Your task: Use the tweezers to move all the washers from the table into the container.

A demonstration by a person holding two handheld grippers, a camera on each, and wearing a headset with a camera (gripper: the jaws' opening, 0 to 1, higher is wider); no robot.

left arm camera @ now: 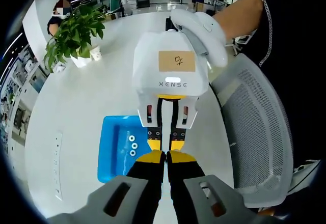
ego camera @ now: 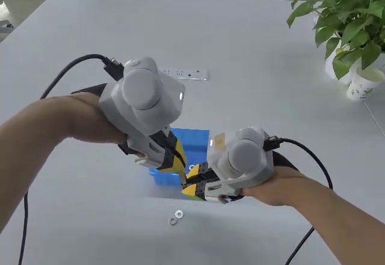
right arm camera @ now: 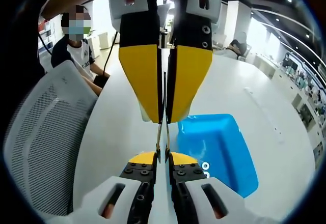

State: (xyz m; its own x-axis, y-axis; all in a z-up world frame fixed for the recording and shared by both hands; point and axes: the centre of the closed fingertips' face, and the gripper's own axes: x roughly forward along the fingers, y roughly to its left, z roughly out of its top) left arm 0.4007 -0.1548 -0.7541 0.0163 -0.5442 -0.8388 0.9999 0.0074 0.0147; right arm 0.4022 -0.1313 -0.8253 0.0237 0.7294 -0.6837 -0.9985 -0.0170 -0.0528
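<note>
Two washers (ego camera: 175, 217) loose on counter (ego camera: 271, 66), just near side of blue container (ego camera: 192, 138). Small, flat, light, likely slippery; best pinched across rim. Tweezers (right arm camera: 162, 132) thin, springy, clamped by left hand-held gripper (right arm camera: 164, 117) and right hand-held gripper (right arm camera: 157, 159), both nearly closed. Three more washers already inside container.

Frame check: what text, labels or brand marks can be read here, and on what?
"XENSE": on the white body of the right gripper, left gripper view.
The tan sticker above it: handwritten mark, too unclear to read.
The power strip on the table: markings too small to read.
</note>
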